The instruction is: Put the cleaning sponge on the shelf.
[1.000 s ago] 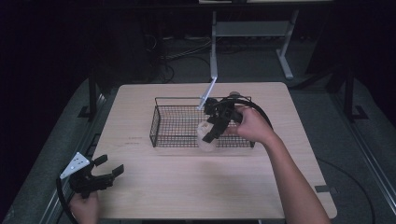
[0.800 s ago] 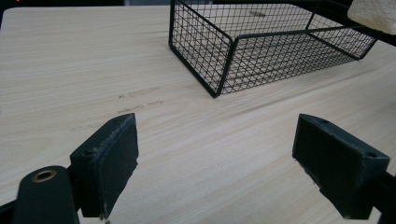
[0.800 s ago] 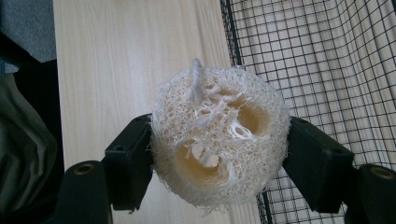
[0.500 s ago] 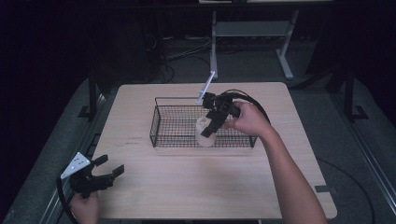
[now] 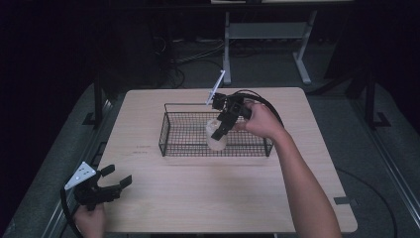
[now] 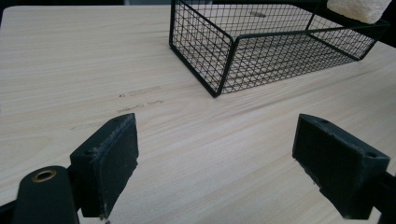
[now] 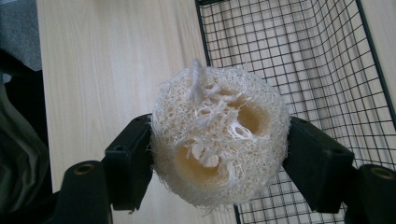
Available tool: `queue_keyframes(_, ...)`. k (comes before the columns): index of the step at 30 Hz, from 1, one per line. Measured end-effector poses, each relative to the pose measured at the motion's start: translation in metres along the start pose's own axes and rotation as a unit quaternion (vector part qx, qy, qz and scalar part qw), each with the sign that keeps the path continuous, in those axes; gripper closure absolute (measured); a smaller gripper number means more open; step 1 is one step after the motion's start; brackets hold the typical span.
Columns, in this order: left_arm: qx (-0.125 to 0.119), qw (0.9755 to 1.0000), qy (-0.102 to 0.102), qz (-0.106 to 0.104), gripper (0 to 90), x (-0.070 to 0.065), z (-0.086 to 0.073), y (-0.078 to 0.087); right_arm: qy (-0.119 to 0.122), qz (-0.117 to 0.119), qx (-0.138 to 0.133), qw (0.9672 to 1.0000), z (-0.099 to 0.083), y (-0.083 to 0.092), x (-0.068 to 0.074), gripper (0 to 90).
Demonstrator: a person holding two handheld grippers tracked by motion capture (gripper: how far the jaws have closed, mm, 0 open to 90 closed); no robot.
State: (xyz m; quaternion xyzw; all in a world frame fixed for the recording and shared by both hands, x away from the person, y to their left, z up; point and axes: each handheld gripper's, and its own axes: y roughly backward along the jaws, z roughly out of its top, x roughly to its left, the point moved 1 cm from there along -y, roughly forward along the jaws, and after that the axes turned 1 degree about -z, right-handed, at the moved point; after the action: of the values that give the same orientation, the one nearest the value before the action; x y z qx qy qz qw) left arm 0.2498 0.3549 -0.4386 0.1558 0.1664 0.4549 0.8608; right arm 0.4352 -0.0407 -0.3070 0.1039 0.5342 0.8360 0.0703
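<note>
We see the right gripper (image 5: 221, 130) over the black wire basket (image 5: 168, 133), jaws clamped on a pale loofah sponge (image 5: 216, 138) from both sides. In the right gripper view the loofah (image 7: 218, 140) sits squarely btwn the two black pads (image 7: 128, 161), its fibrous end w/ open holes facing the camera and a short cord loop sticking up from the top. Below it we see the basket's mesh floor (image 7: 303, 70) and, to the left, bare light-wood table (image 7: 116, 60) (so the sponge hangs about over the basket's edge in that view). The person's right hand (image 5: 260, 120) holds the gripper from the far-right side of the basket.

The left gripper (image 5: 110, 184) is near the table's front-left corner, jaws spread wide w/ nothing btwn them. In its own view the pads (image 6: 109, 161) hover just above the wood (image 6: 70, 70), well apart from the basket (image 6: 219, 60), w/ a bit of the loofah (image 6: 357, 9) showing at the top right.
</note>
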Motion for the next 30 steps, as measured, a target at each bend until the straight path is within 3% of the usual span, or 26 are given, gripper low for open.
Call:
queue_keyframes(11, 0.001, 1.0, 0.001, -0.002, 13.8, 0.0, 0.0, -0.001, -0.007, -0.006, -0.005, 0.9999, 0.006, 0.0, -0.012, 28.6)
queue_keyframes(30, -0.004, 1.0, 0.001, -0.001, 13.8, 0.0, 0.001, 0.001, -0.04, -0.023, -0.021, 0.9987, 0.002, -0.006, -0.035, 28.6)
